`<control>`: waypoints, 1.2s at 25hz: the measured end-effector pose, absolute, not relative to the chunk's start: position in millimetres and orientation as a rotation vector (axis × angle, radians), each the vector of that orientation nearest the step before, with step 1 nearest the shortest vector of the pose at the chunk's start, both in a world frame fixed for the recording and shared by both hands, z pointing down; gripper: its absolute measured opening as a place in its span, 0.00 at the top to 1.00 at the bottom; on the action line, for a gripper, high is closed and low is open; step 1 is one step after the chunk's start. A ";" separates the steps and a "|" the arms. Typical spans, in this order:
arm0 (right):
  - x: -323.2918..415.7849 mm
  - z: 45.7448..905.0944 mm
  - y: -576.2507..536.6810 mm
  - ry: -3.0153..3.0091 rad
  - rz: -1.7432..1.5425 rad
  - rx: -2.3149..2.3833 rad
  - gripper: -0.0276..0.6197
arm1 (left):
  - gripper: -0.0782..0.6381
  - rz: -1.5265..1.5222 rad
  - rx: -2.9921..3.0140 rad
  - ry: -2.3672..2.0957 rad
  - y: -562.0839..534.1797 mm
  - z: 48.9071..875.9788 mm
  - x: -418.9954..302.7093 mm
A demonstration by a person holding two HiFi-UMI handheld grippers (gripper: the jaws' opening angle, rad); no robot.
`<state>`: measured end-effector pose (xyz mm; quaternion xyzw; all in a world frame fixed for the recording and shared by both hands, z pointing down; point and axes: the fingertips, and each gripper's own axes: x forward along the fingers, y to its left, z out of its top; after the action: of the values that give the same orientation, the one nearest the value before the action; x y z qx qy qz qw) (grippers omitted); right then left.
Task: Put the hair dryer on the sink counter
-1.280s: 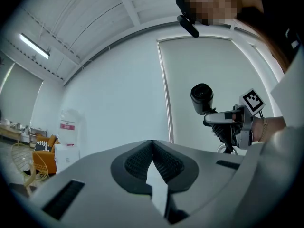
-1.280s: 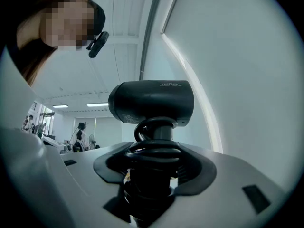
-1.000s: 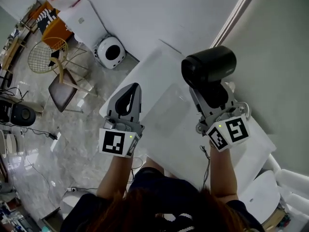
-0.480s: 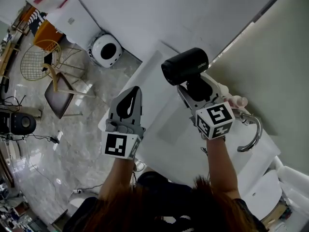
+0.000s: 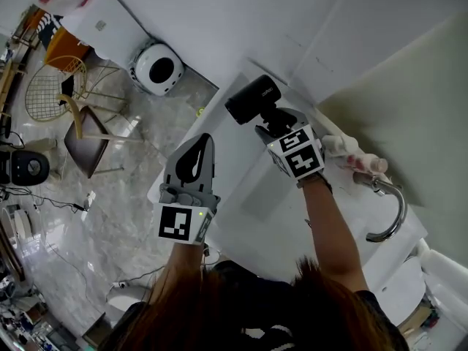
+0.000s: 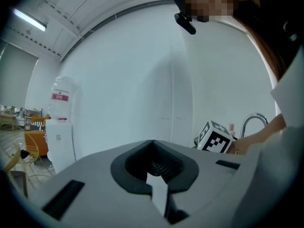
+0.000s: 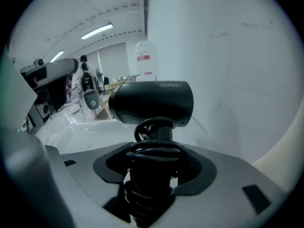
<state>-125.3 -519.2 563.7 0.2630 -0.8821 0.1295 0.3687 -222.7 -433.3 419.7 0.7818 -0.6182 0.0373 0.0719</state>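
A black hair dryer [image 5: 252, 99] is held by its handle in my right gripper [image 5: 276, 125], above the far left part of the white sink counter [image 5: 235, 168]. In the right gripper view the dryer's barrel [image 7: 152, 101] lies crosswise above the jaws. My right gripper [image 7: 152, 172] is shut on the handle, which has its black cord wound round it. My left gripper [image 5: 197, 146] hovers off the counter's left edge, shut with nothing in it; the left gripper view shows its jaws [image 6: 153, 167] met.
A chrome faucet [image 5: 386, 209] and small pink-capped bottles [image 5: 360, 161] stand at the counter's right. On the floor to the left are a round white appliance [image 5: 159, 69], a wire chair [image 5: 53, 98] and a water dispenser [image 5: 95, 22]. A white wall lies close behind the counter.
My right gripper has carried the hair dryer leftward and farther away over the counter. The left gripper has hardly moved. The faucet has come into view.
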 end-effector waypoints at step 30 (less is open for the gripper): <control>-136.0 628.1 -562.0 -1.945 0.095 0.627 0.46 | 0.87 0.124 2.282 -1.835 -417.9 458.0 -236.9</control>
<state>-136.0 -562.0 628.1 0.2614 -0.8117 0.0395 0.5208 -236.9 -417.9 458.0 0.7743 -0.6226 0.0419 0.1054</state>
